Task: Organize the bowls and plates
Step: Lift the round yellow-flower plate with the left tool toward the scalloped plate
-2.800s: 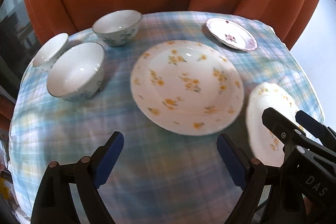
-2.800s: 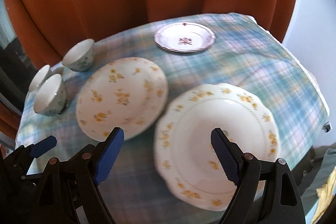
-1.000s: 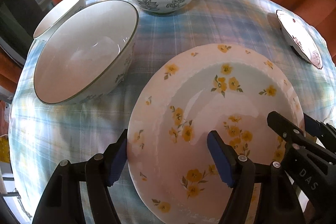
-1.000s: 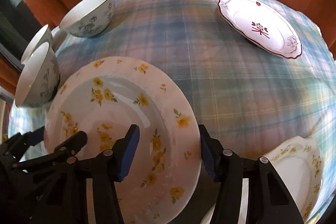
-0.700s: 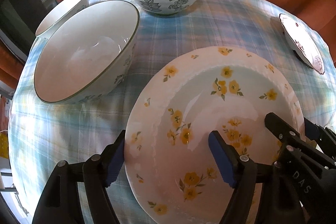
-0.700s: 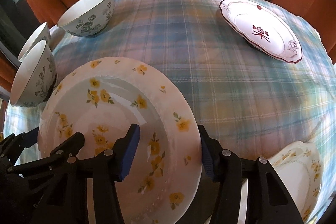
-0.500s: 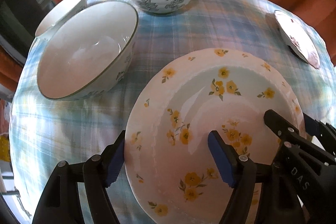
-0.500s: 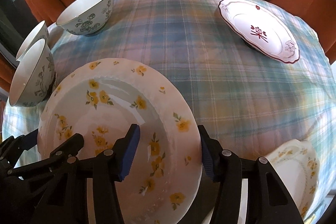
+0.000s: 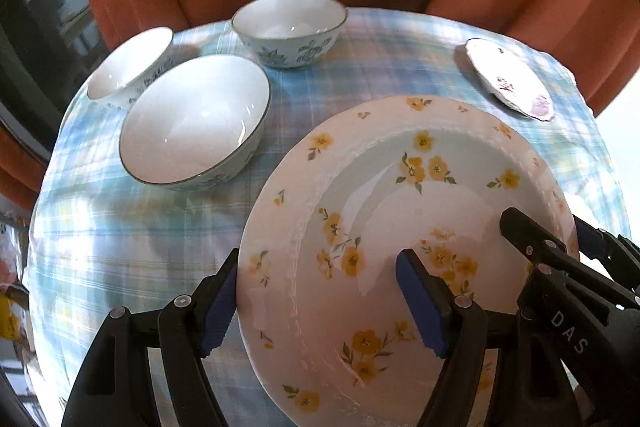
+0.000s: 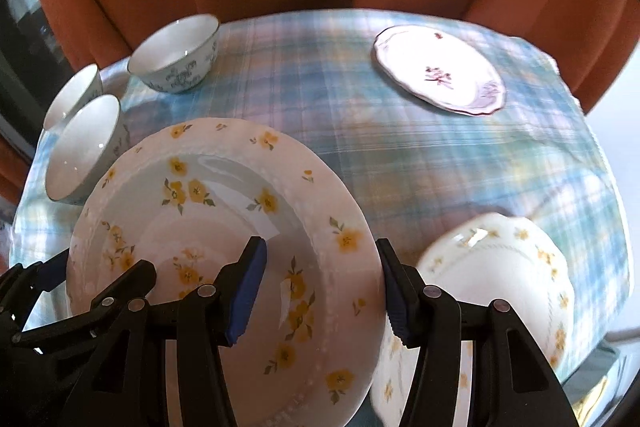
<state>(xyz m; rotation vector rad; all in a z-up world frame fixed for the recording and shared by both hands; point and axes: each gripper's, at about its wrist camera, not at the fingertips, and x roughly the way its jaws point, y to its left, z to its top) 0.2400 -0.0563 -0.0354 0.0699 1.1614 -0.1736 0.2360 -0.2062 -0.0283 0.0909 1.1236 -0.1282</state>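
Yellow-flowered plate (image 9: 400, 227) is the big one here, and it sits between both tools, lifted and tilted above the bench (image 9: 120, 227) with its blue plaid cloth. The left tool (image 9: 316, 307) grips the plate's left rim, 1 blue pad under the edge and 1 on the face, jaws about two-thirds apart and clamped on the china. The right tool (image 10: 320, 291) bites the opposite rim the same way, at a middling width, pads pressing from above and below. 2 grips on opposite edges make sense: a wide, slick plate would swing or slip from 1 pinch.

Next in size, the scalloped plate (image 10: 500, 287) lies at the near right of the bench, partly under the raised one. My read is that the lifted plate is headed for a stack there, though nothing settles that yet.

Then the big white bowl (image 9: 196, 119) stands just left of the carried plate, with 2 smaller bowls behind it (image 9: 288, 27) (image 9: 128, 63), all 3 grouped on the left side.

Smallest, the purple-flowered plate (image 10: 440, 75) rests alone at the far right.
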